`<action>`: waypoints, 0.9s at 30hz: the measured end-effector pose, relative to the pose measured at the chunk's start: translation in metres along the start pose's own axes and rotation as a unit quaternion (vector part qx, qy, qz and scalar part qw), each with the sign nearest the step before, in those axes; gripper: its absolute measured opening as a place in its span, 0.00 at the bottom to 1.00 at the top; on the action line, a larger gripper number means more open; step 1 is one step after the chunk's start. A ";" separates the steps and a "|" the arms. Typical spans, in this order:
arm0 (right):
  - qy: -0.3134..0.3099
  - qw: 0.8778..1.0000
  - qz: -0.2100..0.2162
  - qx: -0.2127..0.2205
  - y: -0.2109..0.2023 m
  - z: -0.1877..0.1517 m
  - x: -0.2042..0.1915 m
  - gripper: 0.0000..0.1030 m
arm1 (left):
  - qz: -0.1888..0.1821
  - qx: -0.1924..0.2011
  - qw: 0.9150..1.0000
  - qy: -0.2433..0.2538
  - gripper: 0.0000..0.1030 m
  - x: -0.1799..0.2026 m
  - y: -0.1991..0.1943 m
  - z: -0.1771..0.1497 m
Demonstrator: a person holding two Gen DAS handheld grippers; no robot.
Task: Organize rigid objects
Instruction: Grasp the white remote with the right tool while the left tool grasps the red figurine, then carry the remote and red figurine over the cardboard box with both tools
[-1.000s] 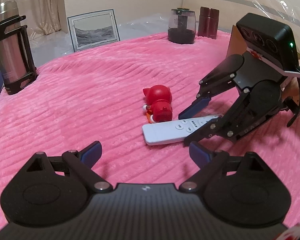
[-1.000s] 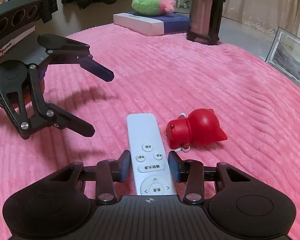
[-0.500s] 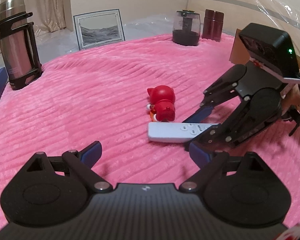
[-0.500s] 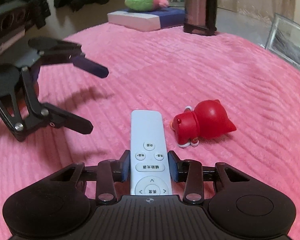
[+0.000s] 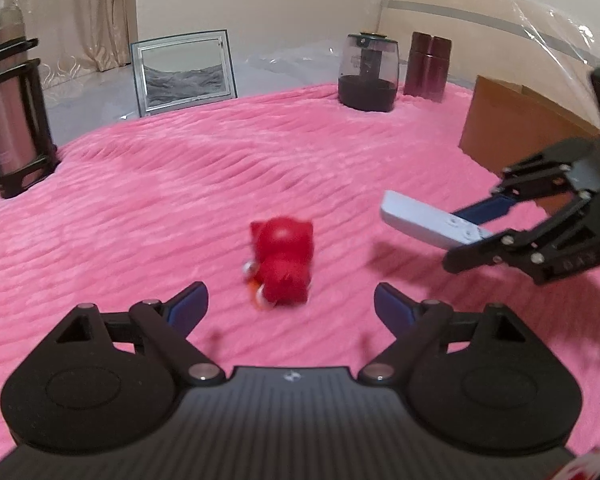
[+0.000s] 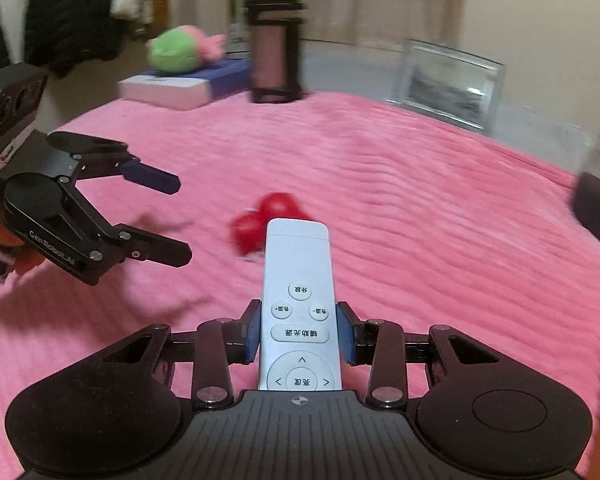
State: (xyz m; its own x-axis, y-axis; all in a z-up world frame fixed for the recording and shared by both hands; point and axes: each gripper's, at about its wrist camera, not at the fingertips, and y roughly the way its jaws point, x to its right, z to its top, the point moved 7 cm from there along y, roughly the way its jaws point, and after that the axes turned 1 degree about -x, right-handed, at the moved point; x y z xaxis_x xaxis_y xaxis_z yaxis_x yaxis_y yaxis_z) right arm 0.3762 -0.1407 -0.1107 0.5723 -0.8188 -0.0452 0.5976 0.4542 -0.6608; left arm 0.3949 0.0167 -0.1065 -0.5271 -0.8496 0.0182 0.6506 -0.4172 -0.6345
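The right hand-held gripper [image 6: 299, 334] pinches the white remote control [image 6: 298, 304] near one end; it may pivot and slip. The left hand-held gripper [image 5: 290, 304] gapes wide, holding nothing, near the red toy figure [image 5: 282, 266].

a home bedroom: a bed under a ribbed pink plush blanket [image 5: 260, 160], beige patterned curtains [image 5: 60, 12], dark jackets hanging on the wall [image 6: 72, 12], a green and pink stuffed toy [image 6: 180, 50], a framed grey landscape picture [image 5: 184, 70].

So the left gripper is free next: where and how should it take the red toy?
Across the red toy body's narrow width, coming from above with jaws wide. It lies on its side on the pink blanket, just ahead of the open left gripper.
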 end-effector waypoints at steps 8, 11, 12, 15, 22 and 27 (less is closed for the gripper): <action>0.035 0.999 -0.034 -0.003 -0.007 -0.009 0.029 0.34 | 0.041 0.007 0.999 0.007 0.70 0.007 0.048 0.019; 0.041 0.999 -0.033 -0.002 -0.006 -0.011 0.031 0.34 | 0.053 0.005 0.999 0.005 0.65 0.005 0.057 0.024; 0.043 0.999 -0.034 -0.001 -0.006 -0.012 0.032 0.34 | 0.054 0.003 0.999 0.005 0.62 0.004 0.059 0.025; 0.051 0.998 -0.035 -0.001 -0.006 -0.013 0.035 0.34 | 0.065 -0.010 0.998 0.013 0.54 0.005 0.066 0.026; 0.060 0.997 -0.039 0.001 -0.007 -0.014 0.040 0.34 | 0.073 -0.022 0.997 0.023 0.41 0.006 0.070 0.023; 0.068 0.997 -0.045 0.002 -0.012 -0.017 0.043 0.34 | 0.074 -0.013 0.997 0.010 0.40 0.009 0.057 0.022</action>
State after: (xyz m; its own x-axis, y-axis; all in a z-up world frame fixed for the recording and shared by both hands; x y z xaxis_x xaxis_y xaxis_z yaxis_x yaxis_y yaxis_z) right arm 0.3845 -0.1868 -0.1174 0.4356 -0.8960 -0.0864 0.6457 0.3779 -0.6636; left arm 0.4395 -0.0224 -0.1253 -0.4375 -0.8944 -0.0931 0.7075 -0.2785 -0.6496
